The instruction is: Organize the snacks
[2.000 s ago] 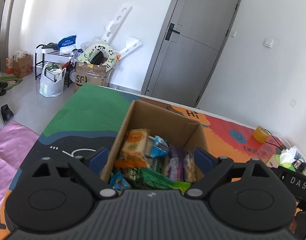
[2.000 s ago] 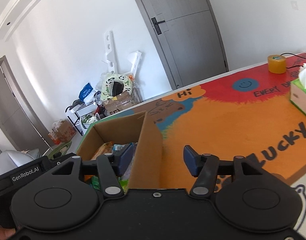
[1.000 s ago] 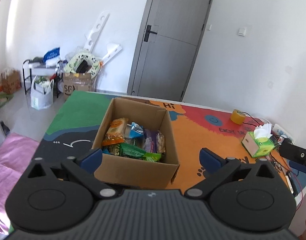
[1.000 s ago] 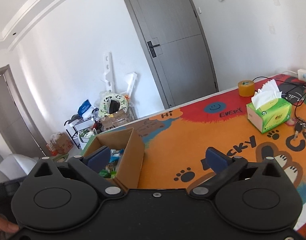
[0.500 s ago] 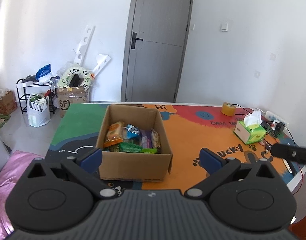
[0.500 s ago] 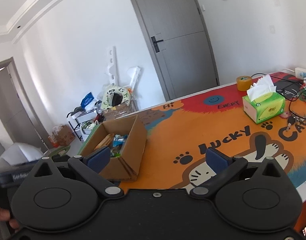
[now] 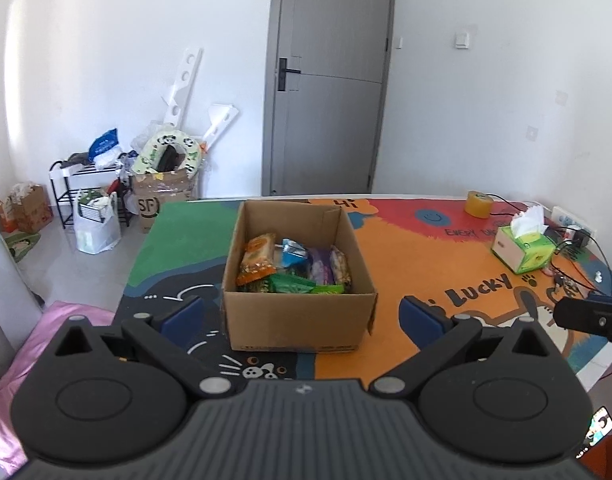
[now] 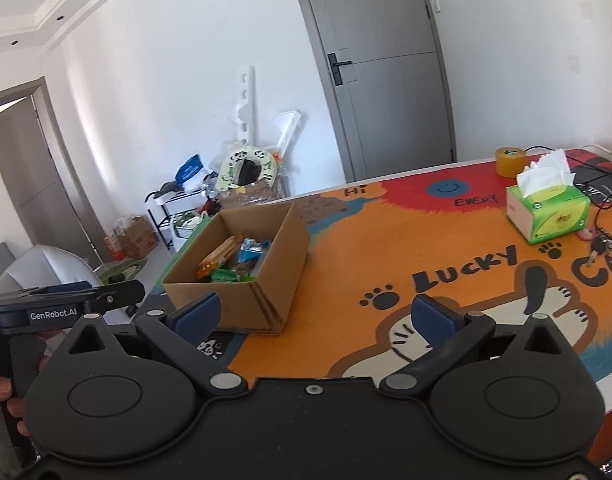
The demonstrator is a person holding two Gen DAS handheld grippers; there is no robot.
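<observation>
An open cardboard box (image 7: pixel 298 320) stands on the colourful table mat and holds several snack packets (image 7: pixel 294 266): an orange one, a blue one, purple and green ones. It also shows in the right wrist view (image 8: pixel 242 304). My left gripper (image 7: pixel 302 314) is open and empty, held back from the box's near side. My right gripper (image 8: pixel 313 314) is open and empty, back from the box and to its right.
A green tissue box (image 7: pixel 523 246) and a yellow tape roll (image 7: pixel 478 204) sit at the table's right, with cables and keys (image 8: pixel 601 240) beyond. Floor clutter, a rack and a grey door (image 7: pixel 329 80) lie behind the table.
Both grippers have pulled back and up from the box, which now looks smaller and farther. The right gripper's fingers have opened wider than two seconds ago.
</observation>
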